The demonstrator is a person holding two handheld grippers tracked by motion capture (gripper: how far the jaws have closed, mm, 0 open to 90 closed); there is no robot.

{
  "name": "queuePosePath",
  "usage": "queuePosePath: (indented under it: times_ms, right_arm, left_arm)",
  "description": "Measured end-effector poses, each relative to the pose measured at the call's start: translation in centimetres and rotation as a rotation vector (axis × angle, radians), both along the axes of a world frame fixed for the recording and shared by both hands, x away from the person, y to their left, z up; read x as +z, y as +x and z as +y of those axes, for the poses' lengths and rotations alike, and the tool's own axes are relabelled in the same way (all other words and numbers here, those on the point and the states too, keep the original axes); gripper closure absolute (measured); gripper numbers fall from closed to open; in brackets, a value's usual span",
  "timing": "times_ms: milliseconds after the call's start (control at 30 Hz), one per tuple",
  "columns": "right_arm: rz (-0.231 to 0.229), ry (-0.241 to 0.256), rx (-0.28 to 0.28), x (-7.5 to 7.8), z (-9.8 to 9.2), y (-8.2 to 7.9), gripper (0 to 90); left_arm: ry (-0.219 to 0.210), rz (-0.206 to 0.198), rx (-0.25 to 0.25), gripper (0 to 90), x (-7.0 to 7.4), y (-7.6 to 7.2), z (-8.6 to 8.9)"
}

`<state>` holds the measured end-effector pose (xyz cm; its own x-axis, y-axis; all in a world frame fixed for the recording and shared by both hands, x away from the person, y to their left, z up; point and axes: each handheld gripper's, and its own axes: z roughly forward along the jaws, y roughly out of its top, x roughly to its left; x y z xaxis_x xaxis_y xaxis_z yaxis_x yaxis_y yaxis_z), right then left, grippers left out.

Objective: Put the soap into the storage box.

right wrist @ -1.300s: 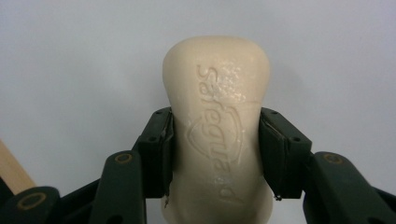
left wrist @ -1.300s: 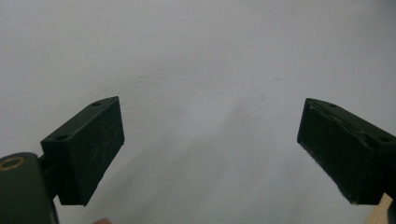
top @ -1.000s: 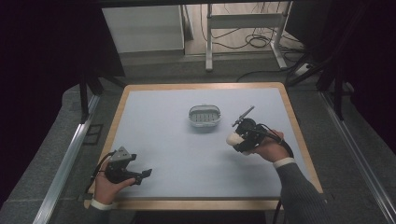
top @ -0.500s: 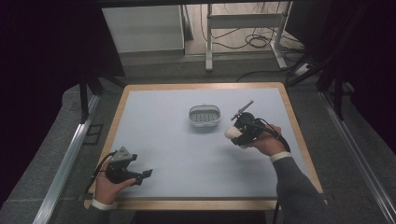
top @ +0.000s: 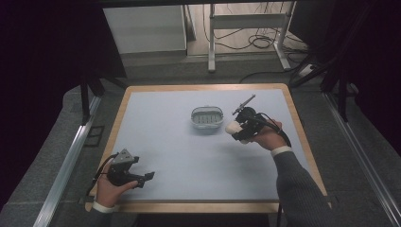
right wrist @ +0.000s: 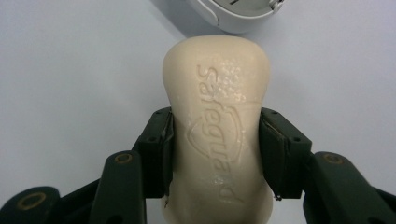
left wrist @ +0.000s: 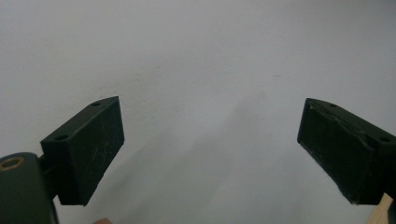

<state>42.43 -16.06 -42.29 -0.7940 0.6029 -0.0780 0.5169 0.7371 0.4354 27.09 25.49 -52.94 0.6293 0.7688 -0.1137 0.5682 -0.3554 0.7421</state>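
A cream bar of soap with a stamped logo sits between the jaws of my right gripper, which is shut on its sides. From above, the soap hangs over the table just right of a small white soap dish, and my right gripper points toward that dish. The dish's rim lies just beyond the soap's far end. At the table's front left, my left gripper rests low with its jaws wide apart. Nothing lies between its fingers except bare table.
The table has a pale blue top with a wooden border. Beyond its far edge stand a white cabinet, a metal frame and loose cables on the floor. Metal rails run along both sides.
My right gripper has carried the soap a little forward and left, closer to the soap dish. The left gripper has stayed where it was.
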Motion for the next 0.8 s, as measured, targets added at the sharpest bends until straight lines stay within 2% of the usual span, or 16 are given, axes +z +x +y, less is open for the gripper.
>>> queuePosePath:
  times_ms: [267, 300, 433, 800]
  right_arm:
    - [-0.005, 0.002, 0.004, 0.4, 0.6, 1.3, 49.2]
    - [-0.024, 0.002, 0.012, 0.5, 0.8, 1.5, 49.2]
    - [-0.039, 0.021, 0.012, 0.6, 1.1, 2.2, 49.2]
    - [-0.029, 0.007, 0.011, 0.6, 1.9, 3.5, 49.2]
  left_arm:
    - [0.002, 0.001, 0.0, 7.7, 0.0, 0.0, 0.0]
    - [0.002, 0.001, 0.0, 7.7, 0.0, 0.0, 0.0]
    - [0.001, 0.0, -0.001, 7.7, 0.0, 0.0, 0.1]
    - [0.002, 0.001, -0.002, 7.6, 0.0, 0.0, 0.1]
